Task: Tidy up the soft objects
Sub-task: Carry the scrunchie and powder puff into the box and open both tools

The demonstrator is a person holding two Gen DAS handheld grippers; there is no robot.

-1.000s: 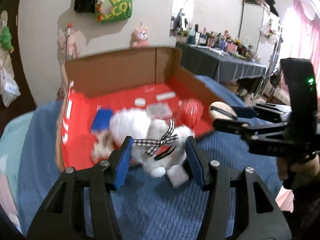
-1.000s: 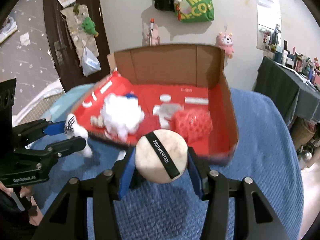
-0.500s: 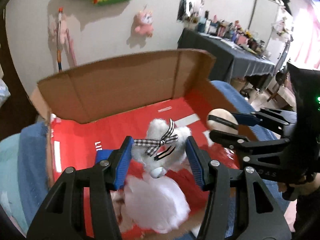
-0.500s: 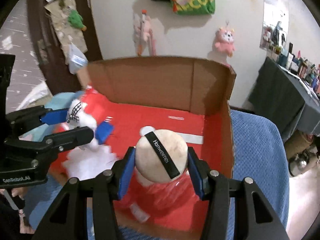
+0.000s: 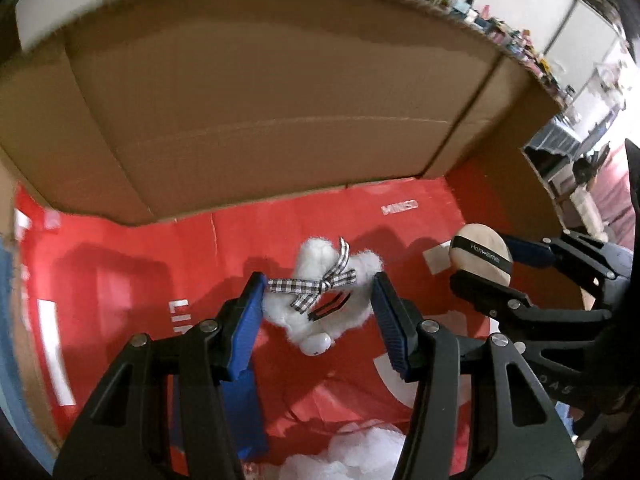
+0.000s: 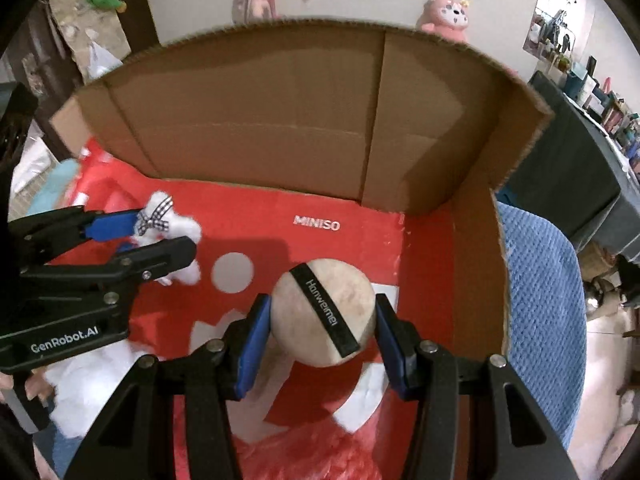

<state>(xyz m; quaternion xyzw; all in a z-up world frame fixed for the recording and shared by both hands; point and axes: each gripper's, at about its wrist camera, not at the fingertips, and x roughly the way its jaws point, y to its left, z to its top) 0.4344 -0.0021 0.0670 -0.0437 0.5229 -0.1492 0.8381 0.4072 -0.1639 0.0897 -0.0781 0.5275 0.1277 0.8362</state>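
Left claw (image 5: 318,294) holds the small white plush toy with checked ribbon (image 5: 324,300) over the open cardboard box with red printed floor (image 6: 344,224). Right claw (image 6: 320,322), to its right, holds the round beige powder puff with black strap (image 6: 324,312) over the same floor, before the box's back wall. White fluffy plush (image 5: 352,454) lies in the box's near edge.

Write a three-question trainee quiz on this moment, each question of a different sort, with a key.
1. True or false: the left hand-held gripper is empty.
2. What does the right hand-held gripper hold? A) red mesh bag B) round puff with a black band C) pink plush
3. Fill in: both held items hang over the red floor of the cardboard ____.

Key:
1. False; it clamps the white plush toy with a checked bow.
2. B, the puff.
3. box.
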